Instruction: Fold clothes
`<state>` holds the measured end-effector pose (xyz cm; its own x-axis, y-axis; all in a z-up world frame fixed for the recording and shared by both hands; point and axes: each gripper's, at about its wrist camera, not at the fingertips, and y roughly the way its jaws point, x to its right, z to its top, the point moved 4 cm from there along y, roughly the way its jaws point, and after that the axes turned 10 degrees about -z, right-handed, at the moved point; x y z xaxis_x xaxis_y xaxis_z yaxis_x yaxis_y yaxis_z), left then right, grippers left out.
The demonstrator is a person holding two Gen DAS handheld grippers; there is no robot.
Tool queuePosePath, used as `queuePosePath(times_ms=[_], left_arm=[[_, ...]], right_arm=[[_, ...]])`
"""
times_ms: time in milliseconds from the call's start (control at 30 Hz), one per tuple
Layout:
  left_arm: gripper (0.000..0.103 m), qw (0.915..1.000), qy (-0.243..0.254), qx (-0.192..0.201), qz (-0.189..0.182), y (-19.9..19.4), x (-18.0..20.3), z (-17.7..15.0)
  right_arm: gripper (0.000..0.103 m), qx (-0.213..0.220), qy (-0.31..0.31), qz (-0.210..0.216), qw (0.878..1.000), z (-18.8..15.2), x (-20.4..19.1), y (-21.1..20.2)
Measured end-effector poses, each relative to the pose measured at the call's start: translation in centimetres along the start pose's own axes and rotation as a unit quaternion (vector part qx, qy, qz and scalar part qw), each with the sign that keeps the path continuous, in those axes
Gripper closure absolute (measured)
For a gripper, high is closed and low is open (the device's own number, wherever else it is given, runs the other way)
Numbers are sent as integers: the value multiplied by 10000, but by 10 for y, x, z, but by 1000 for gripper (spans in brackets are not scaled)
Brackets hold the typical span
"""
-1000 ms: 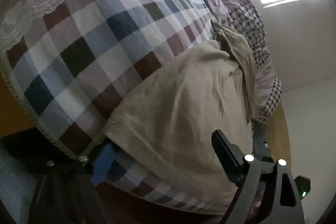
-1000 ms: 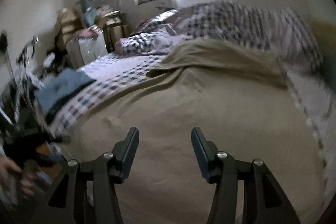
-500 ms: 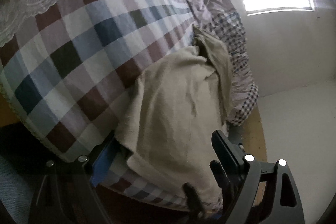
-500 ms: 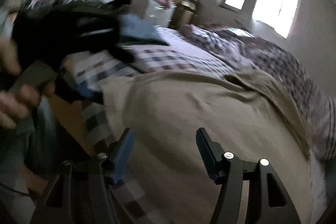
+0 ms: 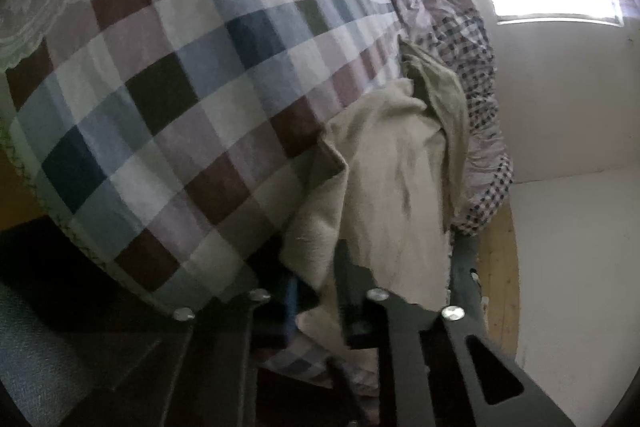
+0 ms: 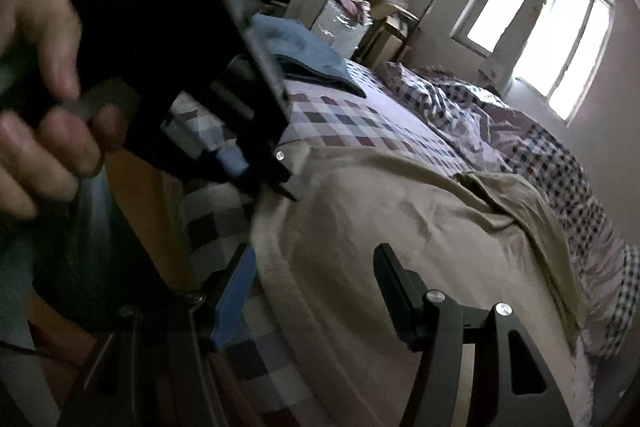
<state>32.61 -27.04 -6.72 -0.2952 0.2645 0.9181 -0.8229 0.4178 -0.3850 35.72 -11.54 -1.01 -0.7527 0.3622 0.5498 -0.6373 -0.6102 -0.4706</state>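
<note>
1. Your left gripper [image 5: 316, 291], at the lower centre of the left wrist view, has its jaws closing, and the near corner of the beige garment [image 5: 392, 187] sits pinched between them.
2. Your right gripper [image 6: 312, 291], at the bottom of the right wrist view, holds its jaws apart over the garment's near edge; the cloth lies between them with nothing clamped.
3. The beige garment is spread over the checked bedcover [image 5: 192, 99] and runs from the lower centre of the frame toward the rumpled gingham quilt [image 6: 532, 147] at the right.
4. Your left hand [image 6: 44, 87] shows blurred at the upper left of the right wrist view.
5. A folded blue garment [image 6: 296, 51] rests on the bed's far side.
</note>
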Motion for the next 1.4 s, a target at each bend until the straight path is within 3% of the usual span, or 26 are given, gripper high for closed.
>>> queuePosePath(times_ms=[300,433,567,700,767,800,833,900,967,1233,1400], left_arm=[[97,9956,198,-48,-909,-12,26,1],[97,9945,215,-92,-1025,-15,31,2],[97,9945,113,-136,-1031,-15,27,3],[97,9936,92,-147,-1117,-18,26,1],[97,9932,116,-122,-1154,-19,28,0],[97,9933,118,-96,-1149,-19,28,1],[94,9933,120,-70,-1145,-19,28,1],[77,9940,103,-9,-1088,-21,26,1],[41,9948,52,24,-1018,-22,23,1],[39,9956,39,-15,-932,-8,19,0],[39,9931,-185,53,-1157,0,16,2]], right_arm=[[38,289,-488,-479,9972,11,-24,7],[40,392,-740,-806,9932,17,-28,14],[60,357,-1049,-1118,9875,19,-31,23],[72,385,-1316,-1361,9812,18,-35,30],[103,430,-1314,-1362,9810,20,-36,29],[103,451,-1272,-1351,9816,21,-35,28],[103,480,-1207,-1327,9826,24,-33,26],[103,518,-1106,-1274,9843,28,-30,24],[103,540,-1059,-1244,9851,31,-28,22],[103,548,-814,-1056,9896,39,-21,15],[103,559,-869,-1052,9891,40,-24,14]])
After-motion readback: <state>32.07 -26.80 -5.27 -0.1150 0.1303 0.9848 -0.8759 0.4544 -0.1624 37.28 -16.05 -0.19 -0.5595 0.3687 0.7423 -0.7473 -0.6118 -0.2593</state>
